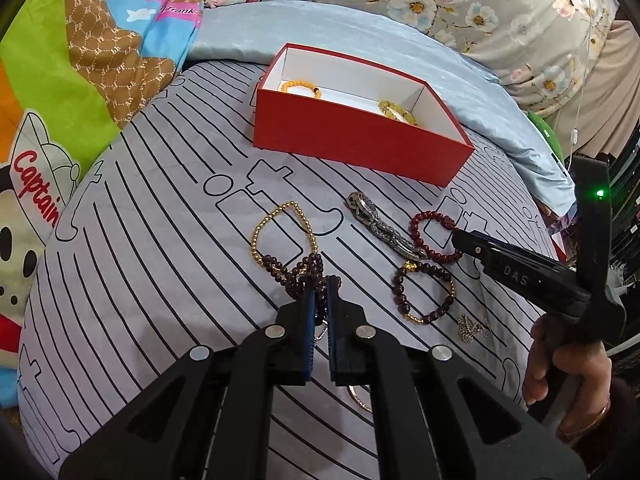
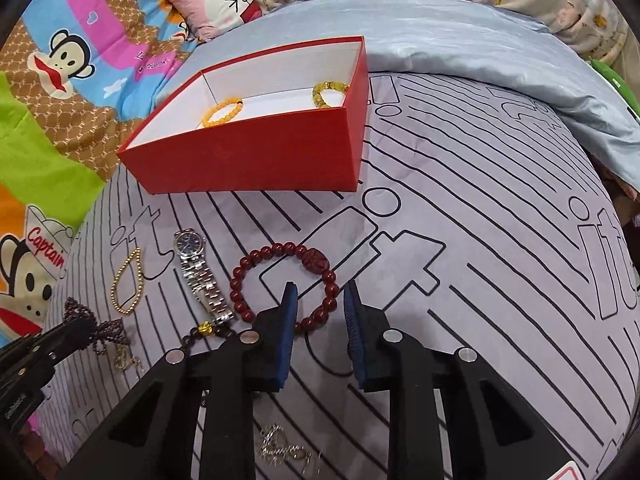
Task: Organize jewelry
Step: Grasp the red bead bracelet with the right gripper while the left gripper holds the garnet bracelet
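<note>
A red box with a white inside holds two yellow bead bracelets; it also shows in the right wrist view. My left gripper is shut on a dark purple bead string lying on the bedspread. My right gripper is open, its jaws on either side of a red bead bracelet, which also shows in the left wrist view. A silver watch, a gold bead chain and a dark bracelet with gold beads lie nearby.
A small silver chain lies by the dark bracelet, and more silver pieces lie under the right gripper. The grey striped bedspread is bordered by a cartoon quilt on the left and a blue pillow behind the box.
</note>
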{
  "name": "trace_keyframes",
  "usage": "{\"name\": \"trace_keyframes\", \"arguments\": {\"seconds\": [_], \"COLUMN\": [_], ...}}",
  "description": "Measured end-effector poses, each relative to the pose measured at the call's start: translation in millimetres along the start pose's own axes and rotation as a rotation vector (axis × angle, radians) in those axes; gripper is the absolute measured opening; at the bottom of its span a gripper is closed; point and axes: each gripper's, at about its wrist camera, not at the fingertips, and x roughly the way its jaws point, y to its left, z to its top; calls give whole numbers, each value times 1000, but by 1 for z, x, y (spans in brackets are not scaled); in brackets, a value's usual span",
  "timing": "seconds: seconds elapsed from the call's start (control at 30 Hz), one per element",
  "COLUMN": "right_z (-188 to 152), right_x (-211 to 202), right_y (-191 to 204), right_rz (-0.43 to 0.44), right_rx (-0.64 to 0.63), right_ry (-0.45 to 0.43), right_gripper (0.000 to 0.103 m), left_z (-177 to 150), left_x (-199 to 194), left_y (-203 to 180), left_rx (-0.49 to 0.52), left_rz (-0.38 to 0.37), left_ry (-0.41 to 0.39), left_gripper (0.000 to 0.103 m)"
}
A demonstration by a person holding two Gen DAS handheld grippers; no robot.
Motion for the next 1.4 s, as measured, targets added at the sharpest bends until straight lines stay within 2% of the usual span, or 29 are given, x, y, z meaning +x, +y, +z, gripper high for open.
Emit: {"name": "trace_keyframes", "arguments": {"seconds": [0.23, 0.37, 0.53, 0.67, 1.1, 1.4], "right_z": [9, 11, 9, 5, -10, 2], "right_x": [12, 15, 14, 7, -47, -88], "right_y": [6, 9, 8, 7, 11, 18], "right_rz": [-18, -33, -23, -2, 34, 38], "right_rx": [-33, -57, -56, -38, -19, -52], "right_ry": [-8, -16, -18, -19, -97, -167], "right_gripper": [20, 14, 9, 8, 7, 7], "left_z": [0, 0, -1, -3, -1, 18], "left_x": [4, 5, 7, 5, -12, -31], "left_y": [2, 3, 3, 1, -4, -13], "left_rx": [-1, -4, -8, -5, 2, 30], "left_rz": [2, 0, 1, -1, -20, -39], "left_ry": [10, 12, 18, 18, -13, -59], "left_gripper": [5, 5, 5, 5, 5, 5]}}
